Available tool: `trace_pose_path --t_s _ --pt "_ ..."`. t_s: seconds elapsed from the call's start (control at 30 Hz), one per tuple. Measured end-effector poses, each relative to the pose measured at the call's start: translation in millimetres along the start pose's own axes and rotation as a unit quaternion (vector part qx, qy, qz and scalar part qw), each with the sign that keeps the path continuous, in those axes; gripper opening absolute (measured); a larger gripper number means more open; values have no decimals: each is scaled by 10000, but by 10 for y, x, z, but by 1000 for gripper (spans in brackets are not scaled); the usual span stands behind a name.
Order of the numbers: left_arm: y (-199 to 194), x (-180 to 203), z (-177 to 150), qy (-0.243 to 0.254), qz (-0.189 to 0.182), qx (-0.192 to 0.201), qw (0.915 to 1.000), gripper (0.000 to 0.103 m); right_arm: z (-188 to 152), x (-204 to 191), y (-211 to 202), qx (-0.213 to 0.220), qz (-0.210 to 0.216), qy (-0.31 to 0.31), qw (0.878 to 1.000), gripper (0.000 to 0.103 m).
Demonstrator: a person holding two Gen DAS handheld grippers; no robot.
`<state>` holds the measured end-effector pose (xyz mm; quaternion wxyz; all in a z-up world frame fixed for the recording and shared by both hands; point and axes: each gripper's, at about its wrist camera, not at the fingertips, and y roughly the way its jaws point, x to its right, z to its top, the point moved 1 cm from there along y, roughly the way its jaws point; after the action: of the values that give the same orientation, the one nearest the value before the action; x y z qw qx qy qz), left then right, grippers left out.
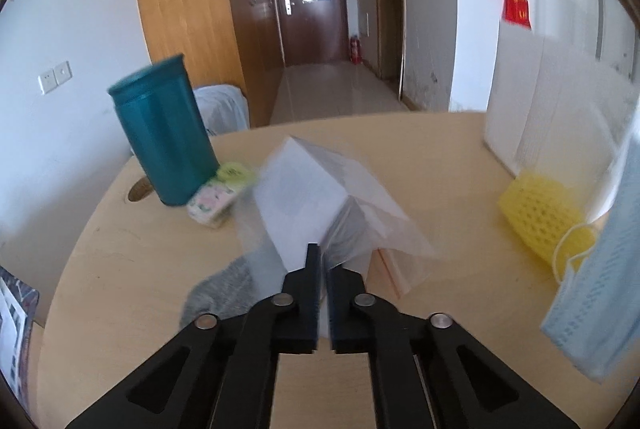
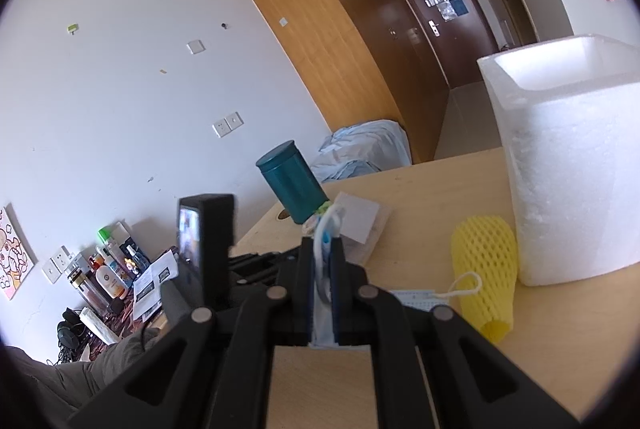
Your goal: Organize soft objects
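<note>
My left gripper (image 1: 323, 261) is shut on a clear plastic bag (image 1: 320, 201) with white paper inside, lifted off the round wooden table (image 1: 440, 157). A grey sock (image 1: 224, 289) lies under it on the left. My right gripper (image 2: 327, 249) is shut on a light blue face mask (image 2: 323, 309), which hangs at the right edge of the left wrist view (image 1: 596, 289). A yellow foam net sleeve (image 1: 540, 213) (image 2: 486, 269) lies beside a white foam box (image 2: 572, 157) (image 1: 540, 109).
A teal canister (image 1: 164, 133) (image 2: 294, 189) stands at the table's far left, with a floral tissue pack (image 1: 212, 201) and a green item (image 1: 236, 173) at its foot. The left gripper's body (image 2: 208, 253) sits left of my right gripper. A cluttered shelf (image 2: 108, 277) is beyond the table.
</note>
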<state>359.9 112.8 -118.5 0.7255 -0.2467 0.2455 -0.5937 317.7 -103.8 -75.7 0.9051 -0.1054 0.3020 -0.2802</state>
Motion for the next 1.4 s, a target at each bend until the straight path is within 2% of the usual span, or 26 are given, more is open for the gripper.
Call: trace_pose_path --t_s 0.53,0.7,0.87,1.4 --pt "-656 -162 164 -210 -169 801 9964 0 39 -85 -61 120 -47 -105 9999 9" --pt "-783 -214 156 -281 -209 810 9961 0 33 -110 -95 147 -61 -115 9998 9" --pt "-1078 -221 167 -319 -395 1042 9933 0 40 -148 -165 190 -95 -127 9997 9" --pt "-1806 22 60 -328 -705 1372 9875 0 94 -464 -742 579 -374 -417 9967 9"
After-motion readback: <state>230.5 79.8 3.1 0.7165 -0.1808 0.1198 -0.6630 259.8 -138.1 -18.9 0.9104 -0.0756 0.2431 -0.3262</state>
